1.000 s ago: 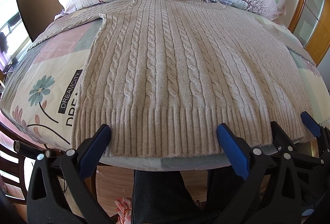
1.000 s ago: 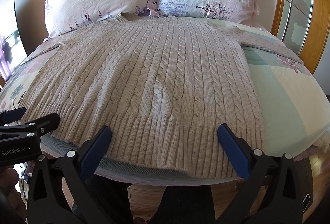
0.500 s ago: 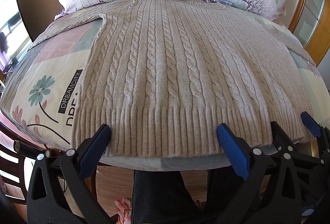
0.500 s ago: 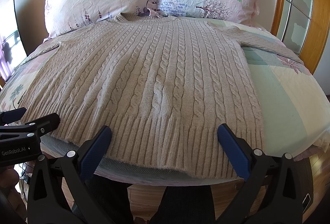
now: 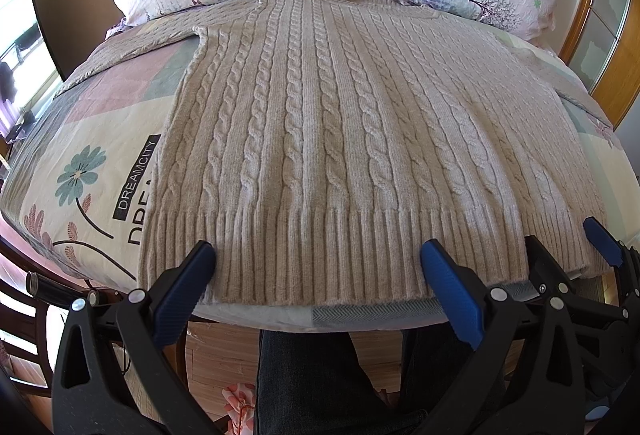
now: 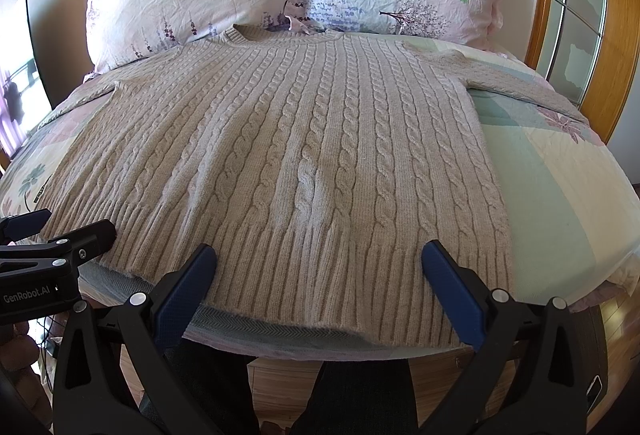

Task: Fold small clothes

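Beige cable-knit wool sweater [image 5: 340, 139] lies flat on the patchwork floral bedspread [image 5: 92, 139], collar toward the pillows; left gripper [image 5: 318, 263] and right gripper [image 6: 320, 263] both spread wide over its ribbed hem

Left gripper [image 5: 318, 267] and right gripper [image 6: 320, 265], side by side, jaws wide apart.

matt cable-knit wool sweater [image 5: 340, 139] on smooth printed cotton bedsheet [image 6: 560, 195].
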`<state>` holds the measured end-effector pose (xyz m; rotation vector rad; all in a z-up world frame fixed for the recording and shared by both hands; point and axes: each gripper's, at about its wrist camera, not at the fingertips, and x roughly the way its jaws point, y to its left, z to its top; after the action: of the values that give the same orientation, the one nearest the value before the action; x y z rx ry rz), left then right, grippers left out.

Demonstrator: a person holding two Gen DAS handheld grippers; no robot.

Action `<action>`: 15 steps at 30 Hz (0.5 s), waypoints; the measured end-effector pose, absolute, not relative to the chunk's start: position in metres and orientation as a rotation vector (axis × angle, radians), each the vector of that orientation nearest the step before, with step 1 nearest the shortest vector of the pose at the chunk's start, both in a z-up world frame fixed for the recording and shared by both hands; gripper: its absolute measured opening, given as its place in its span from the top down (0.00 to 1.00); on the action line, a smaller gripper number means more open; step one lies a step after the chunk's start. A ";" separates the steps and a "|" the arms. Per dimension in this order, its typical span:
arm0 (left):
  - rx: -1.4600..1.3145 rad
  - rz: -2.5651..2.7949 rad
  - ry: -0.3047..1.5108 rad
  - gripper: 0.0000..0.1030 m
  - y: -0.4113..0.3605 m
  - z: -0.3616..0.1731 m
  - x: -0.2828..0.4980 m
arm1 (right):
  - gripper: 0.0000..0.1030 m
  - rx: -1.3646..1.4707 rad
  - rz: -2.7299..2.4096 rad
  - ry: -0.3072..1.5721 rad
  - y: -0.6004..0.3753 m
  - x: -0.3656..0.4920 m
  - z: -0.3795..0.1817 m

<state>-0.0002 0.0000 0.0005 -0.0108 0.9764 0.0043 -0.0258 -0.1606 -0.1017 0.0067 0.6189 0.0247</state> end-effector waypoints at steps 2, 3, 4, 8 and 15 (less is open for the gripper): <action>-0.011 0.004 0.976 0.02 0.000 0.000 0.000 | 0.01 0.007 0.025 0.619 -0.161 -0.026 -0.102; -0.011 0.004 0.976 0.02 0.000 0.000 0.000 | 0.01 0.006 0.025 0.619 -0.161 -0.026 -0.102; -0.011 0.004 0.976 0.02 0.000 0.000 0.000 | 0.01 0.006 0.025 0.619 -0.161 -0.026 -0.102; -0.005 0.003 0.979 0.02 0.000 0.001 0.000 | 0.01 0.003 0.027 0.616 -0.160 -0.026 -0.102; 0.043 -0.028 0.974 0.02 0.002 0.008 0.008 | 0.01 -0.018 0.191 0.590 -0.183 -0.018 -0.092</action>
<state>0.0076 0.0022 0.0084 0.0426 0.9740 -0.0276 -0.0184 -0.1831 -0.0917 -0.0181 0.5899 0.1911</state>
